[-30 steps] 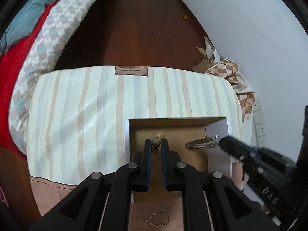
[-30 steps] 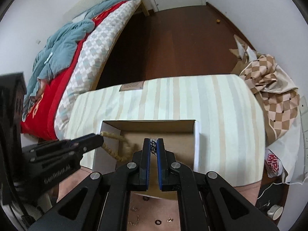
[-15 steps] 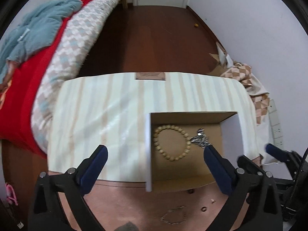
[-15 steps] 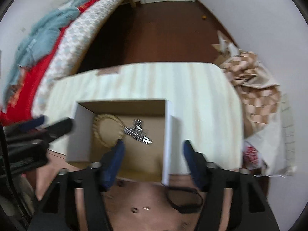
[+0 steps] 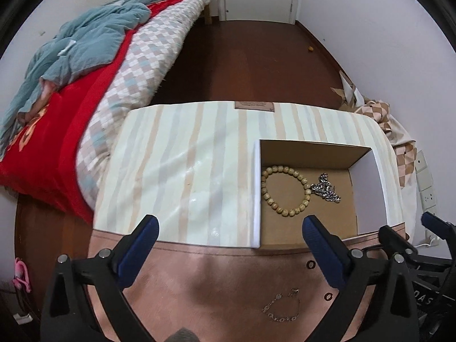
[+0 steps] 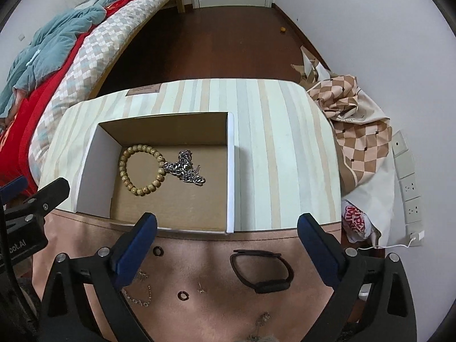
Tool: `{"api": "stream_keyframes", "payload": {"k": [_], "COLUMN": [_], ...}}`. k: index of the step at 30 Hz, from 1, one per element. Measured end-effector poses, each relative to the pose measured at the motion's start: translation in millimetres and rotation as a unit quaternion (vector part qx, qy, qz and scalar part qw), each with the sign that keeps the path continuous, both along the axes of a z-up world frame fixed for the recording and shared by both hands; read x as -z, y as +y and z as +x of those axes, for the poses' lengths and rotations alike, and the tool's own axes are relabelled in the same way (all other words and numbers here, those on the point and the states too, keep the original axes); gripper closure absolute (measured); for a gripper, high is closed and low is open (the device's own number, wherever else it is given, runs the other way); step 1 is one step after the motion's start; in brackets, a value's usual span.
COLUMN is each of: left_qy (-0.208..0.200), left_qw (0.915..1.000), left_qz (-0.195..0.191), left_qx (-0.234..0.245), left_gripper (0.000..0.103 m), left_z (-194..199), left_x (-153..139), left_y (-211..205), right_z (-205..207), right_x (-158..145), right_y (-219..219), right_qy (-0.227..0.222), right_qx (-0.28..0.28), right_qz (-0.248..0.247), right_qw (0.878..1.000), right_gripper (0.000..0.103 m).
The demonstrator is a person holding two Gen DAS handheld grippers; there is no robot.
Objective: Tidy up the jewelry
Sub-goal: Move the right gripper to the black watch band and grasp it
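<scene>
Both grippers, left gripper (image 5: 229,226) and right gripper (image 6: 226,223), have just opened wide, empty; tan wooden bead bracelet (image 6: 142,169) and silver chain (image 6: 185,168) now lie in the open cardboard box (image 6: 230,171). Black band (image 6: 260,270), small dark rings (image 6: 182,295) and thin chain (image 5: 280,310) remain outside.

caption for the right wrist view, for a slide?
Right gripper open above cardboard box holding beaded bracelet and silver chain.

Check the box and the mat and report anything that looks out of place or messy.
In the cardboard box the silver chain lies bunched in a heap, overlapping the wooden bead bracelet at its edge. Still loose on the pink mat: a black band, small rings and a thin chain.
</scene>
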State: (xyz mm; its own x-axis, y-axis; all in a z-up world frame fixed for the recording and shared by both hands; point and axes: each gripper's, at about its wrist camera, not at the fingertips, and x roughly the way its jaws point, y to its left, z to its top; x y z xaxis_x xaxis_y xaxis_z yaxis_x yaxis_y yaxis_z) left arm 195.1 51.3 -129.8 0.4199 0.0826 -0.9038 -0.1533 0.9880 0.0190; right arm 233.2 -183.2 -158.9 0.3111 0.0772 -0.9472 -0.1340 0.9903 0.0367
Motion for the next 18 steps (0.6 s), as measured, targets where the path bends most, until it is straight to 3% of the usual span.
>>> {"api": "stream_keyframes", "payload": {"k": [7,18], "left_qy": [-0.043,-0.085], "left_qw": [0.9985,0.9959], "left_qz": [0.033,0.028], "left_qx": [-0.01,-0.015], "left_gripper": [0.0,0.0], "left_z": [-33.3,-87.0], "left_x": [-32.4,-74.6], "left_y": [1.2,2.5], "right_z": [-22.7,-78.8], "right_x": [-34.7,-100.3], "right_y": [-2.3,-7.7], "right_qy": [-0.039,-0.111], "right_qx": [0.0,0.007], "right_qz": [-0.006,0.0], "right_qw": [0.999,0.994], "right_gripper": [0.003,0.003]}}
